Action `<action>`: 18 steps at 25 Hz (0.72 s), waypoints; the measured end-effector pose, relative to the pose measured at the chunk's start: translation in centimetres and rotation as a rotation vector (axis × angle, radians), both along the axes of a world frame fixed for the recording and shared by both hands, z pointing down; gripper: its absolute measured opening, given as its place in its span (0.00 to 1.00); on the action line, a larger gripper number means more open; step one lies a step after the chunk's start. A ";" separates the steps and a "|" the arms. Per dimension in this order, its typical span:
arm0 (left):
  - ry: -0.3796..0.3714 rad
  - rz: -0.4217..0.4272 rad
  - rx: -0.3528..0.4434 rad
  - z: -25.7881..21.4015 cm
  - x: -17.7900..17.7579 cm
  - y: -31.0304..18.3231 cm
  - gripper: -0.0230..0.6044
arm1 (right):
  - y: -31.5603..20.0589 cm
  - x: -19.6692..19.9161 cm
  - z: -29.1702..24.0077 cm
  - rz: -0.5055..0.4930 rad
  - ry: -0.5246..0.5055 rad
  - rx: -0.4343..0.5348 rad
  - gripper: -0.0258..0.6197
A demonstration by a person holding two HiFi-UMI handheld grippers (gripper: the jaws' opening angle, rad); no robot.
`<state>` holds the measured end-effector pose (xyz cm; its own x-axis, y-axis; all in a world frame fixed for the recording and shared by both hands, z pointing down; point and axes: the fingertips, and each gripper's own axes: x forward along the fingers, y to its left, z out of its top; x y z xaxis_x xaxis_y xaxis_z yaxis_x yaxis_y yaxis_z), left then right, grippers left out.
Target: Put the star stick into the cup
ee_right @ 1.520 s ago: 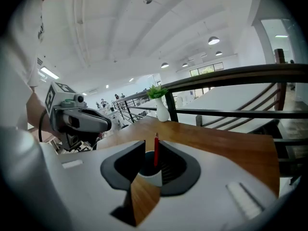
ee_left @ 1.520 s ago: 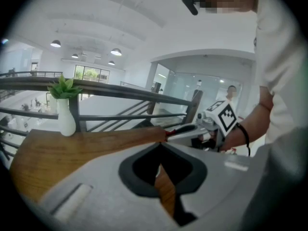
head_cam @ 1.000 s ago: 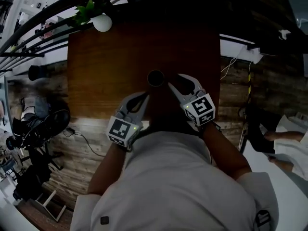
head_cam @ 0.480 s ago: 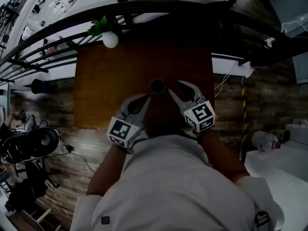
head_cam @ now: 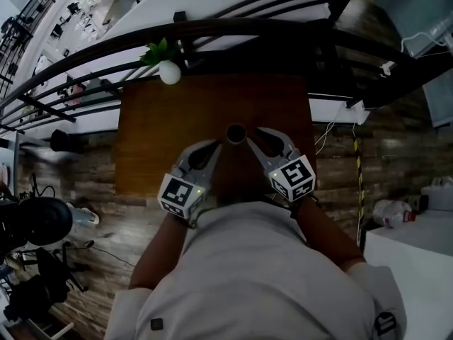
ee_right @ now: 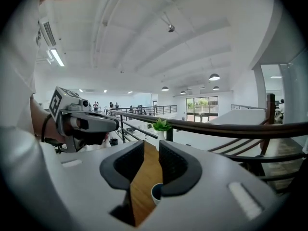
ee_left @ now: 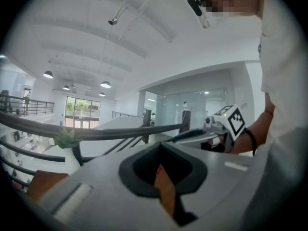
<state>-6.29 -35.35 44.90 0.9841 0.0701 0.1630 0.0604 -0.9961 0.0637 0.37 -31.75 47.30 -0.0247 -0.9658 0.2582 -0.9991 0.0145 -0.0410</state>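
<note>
Head cam: high up, aimed steeply down; counter (head_cam: 156, 126) at 12 o'clock, person's torso (head_cam: 248, 275) at 6, left tool (head_cam: 214, 145) and right tool (head_cam: 258, 132) between. Left tool cam: rides close behind its jaws, pitched up at ceiling (ee_left: 144, 37); right tool at 3 o'clock. Right tool cam: flatter, along its closing jaws, nothing between; cup (ee_right: 156, 192) close below. All three share railing (head_cam: 233, 27) and plant (head_cam: 164, 52).

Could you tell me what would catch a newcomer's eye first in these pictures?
Probably the left gripper and the right gripper, both pointing at a small cup near the middle of the brown table. The right gripper's fingers are closing, with the cup just ahead of their tips, not between them. A green plant in a white vase stands at the table's far edge.
</note>
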 end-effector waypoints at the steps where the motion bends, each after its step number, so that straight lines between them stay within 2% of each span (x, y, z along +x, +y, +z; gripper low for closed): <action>1: 0.004 0.000 0.004 -0.1 -0.3 -0.1 0.04 | 0.1 -0.4 -0.1 -0.001 0.003 0.002 0.19; 11: 0.021 0.036 -0.002 -0.8 -3.2 0.6 0.04 | 1.5 -4.1 -2.4 0.020 0.031 0.026 0.05; 18: 0.028 0.051 -0.018 -1.3 -3.6 2.1 0.04 | 3.1 -5.4 -3.1 0.013 0.036 0.023 0.05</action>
